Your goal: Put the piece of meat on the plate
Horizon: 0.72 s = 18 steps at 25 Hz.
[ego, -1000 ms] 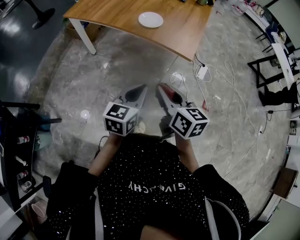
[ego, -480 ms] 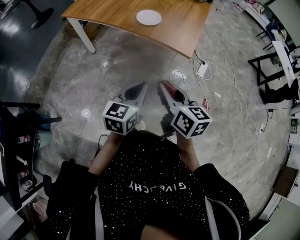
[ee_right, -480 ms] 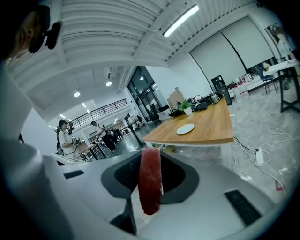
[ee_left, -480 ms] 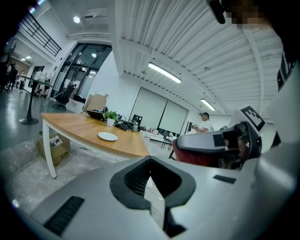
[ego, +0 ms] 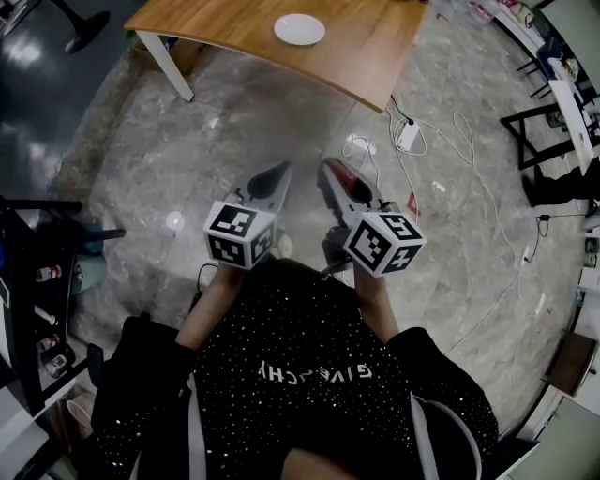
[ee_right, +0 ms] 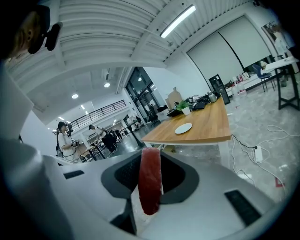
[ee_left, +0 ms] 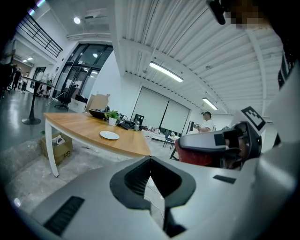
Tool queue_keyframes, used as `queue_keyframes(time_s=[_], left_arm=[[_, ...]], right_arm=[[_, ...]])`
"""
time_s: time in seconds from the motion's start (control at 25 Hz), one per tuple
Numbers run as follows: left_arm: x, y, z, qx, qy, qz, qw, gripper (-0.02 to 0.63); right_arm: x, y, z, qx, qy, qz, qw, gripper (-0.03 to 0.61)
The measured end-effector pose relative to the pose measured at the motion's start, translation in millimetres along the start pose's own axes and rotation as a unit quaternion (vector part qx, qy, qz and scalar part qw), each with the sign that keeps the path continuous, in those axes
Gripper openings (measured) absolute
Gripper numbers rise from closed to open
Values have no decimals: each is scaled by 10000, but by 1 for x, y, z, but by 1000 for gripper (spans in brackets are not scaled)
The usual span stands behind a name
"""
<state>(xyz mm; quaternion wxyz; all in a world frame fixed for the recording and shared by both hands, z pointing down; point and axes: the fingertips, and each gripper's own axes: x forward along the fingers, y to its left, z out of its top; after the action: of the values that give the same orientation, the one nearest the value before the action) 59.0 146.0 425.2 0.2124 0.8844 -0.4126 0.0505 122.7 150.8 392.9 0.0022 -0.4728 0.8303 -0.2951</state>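
Red meat (ee_right: 150, 180) slab stands on edge, clamped in the right gripper (ee_right: 150, 157). The pads press both flat sides and the lower end hangs below them. In head view the meat (ego: 347, 190) shows as a red strip inside the right gripper (ego: 330, 171), held over the grey stone floor (ego: 234, 131) in front of the person's torso.

Left gripper (ee_left: 150, 160) jaws are closed tip to tip with nothing between them. In head view the left gripper (ego: 278, 172) sits just beside the right one, both pointing toward the table (ego: 366, 56).

White plate (ego: 300, 29) lies on the wooden table, well apart from both grippers, and the meat is not yet on it. The plate also shows in the right gripper view (ee_right: 183, 128) and the left gripper view (ee_left: 109, 135).

White cables (ego: 459, 141) and a power strip (ego: 407, 141) lie on the floor by the table corner. A cardboard box (ee_left: 56, 146) sits under the table.
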Motion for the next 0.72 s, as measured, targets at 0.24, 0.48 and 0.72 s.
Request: queue_keyframes(time_s=[0.24, 0.48, 0.72], left_arm=[[10, -4, 7, 41, -58, -13, 10000, 9], [17, 2, 8, -41, -48, 37, 10000, 9], [29, 14, 14, -106, -23, 59, 9999, 11]], right_arm=[[1, -8, 7, 47, 4, -54, 10000, 95], [8, -12, 12, 57, 57, -67, 9999, 94], [22, -16, 18, 29, 126, -65, 9999, 95]])
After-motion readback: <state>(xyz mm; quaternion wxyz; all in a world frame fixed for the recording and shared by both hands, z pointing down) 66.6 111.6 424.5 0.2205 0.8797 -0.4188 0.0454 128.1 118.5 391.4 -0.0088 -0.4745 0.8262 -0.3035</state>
